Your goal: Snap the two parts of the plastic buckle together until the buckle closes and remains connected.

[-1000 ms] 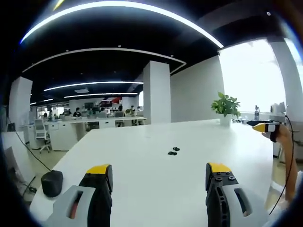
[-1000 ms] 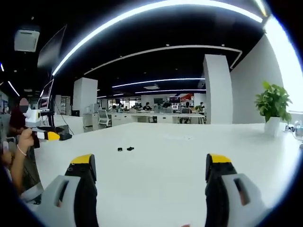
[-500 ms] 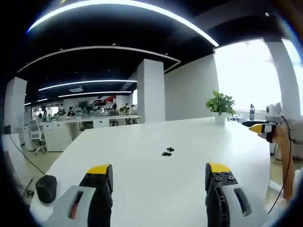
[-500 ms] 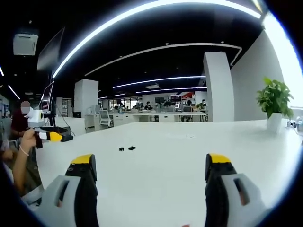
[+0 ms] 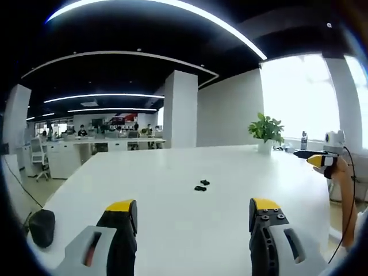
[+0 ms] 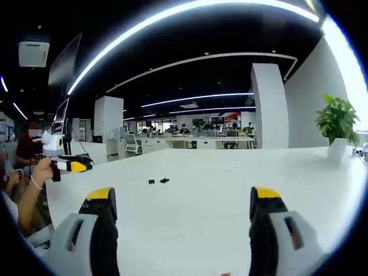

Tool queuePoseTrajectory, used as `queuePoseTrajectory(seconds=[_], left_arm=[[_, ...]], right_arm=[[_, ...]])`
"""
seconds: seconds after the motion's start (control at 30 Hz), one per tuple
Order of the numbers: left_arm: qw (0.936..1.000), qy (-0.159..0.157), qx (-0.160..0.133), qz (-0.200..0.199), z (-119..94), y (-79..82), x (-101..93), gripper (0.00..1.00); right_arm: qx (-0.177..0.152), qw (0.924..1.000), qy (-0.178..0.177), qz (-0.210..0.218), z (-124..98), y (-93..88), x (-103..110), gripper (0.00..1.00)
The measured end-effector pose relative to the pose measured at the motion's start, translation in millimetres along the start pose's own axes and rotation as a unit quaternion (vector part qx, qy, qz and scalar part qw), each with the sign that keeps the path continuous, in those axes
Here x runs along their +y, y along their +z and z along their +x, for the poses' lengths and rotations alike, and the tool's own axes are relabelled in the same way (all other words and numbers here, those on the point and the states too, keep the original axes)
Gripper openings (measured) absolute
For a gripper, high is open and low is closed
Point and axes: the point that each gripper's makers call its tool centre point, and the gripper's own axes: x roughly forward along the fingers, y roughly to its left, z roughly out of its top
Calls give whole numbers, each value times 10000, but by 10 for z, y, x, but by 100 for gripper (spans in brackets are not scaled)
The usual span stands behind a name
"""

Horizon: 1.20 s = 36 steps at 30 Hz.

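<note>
- Left gripper view: we see our left gripper [image 5: 192, 214] at the bottom of the frame, jaws wide apart w/ nothing btwn them, yellow tips over the white table [image 5: 172, 230].
- Two black buckle parts [image 5: 200, 186] lie near frame centre on the table, just beside each other, apart from both grippers; too small to tell if they touch.
- Right gripper [image 5: 318, 158] comes in at the right edge of this view, held by a hand [image 5: 340, 172]; can't tell its jaw state from here.
- Right gripper view: right gripper's jaws rise from the bottom, spread wide, empty.
- Buckle parts sit left of centre in this view, a small gap btwn the two pieces.
- Left gripper shows at the left edge, held in a hand [image 6: 41, 171].
- Potted plant [image 5: 266, 131] stands at the table's far right; a black object [image 5: 41, 226] lies on the floor, lower left of the left gripper view.
</note>
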Motion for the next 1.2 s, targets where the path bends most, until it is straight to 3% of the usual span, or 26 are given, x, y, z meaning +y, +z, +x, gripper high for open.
queuePoseTrajectory(seconds=[0.83,1.2], left_arm=[[9989,-458,19,-80,421,75,-116,80],[9990,-406,55,-182,563,7,-71,80]], right_arm=[[-128,9998,67,-100,-43,99,64,97],[-166,9998,101,-93,-50,112,80,97]])
